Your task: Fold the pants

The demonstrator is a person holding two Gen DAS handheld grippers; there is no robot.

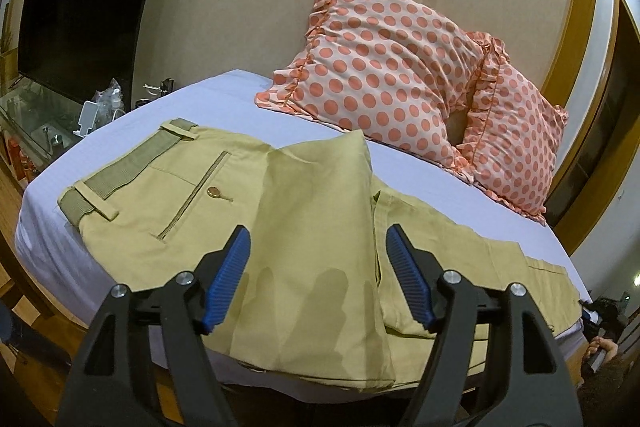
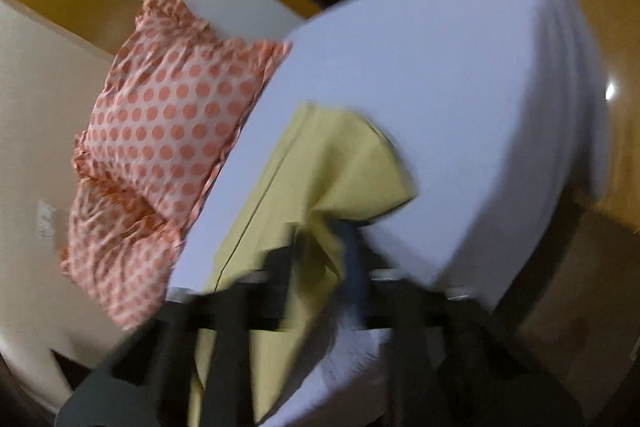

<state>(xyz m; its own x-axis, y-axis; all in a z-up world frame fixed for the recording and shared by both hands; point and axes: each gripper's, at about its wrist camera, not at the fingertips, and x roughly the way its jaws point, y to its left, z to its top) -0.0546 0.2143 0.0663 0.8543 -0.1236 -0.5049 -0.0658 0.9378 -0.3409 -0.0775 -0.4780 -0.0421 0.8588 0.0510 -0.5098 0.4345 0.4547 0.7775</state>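
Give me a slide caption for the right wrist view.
Right gripper shut on khaki pants at the bed edge, polka-dot pillows beyond.

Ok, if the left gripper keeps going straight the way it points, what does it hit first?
Probably the folded-over leg of the khaki cotton pants, lying on the lilac bedsheet between the open left gripper fingers; depth is unclear.

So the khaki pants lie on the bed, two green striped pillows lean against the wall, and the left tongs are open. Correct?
Not quite. The two pillows are pink with orange polka dots, not green striped; the left wrist view shows them clearly. The rest holds: the khaki pants lie on the bed, and the left tongs are open.
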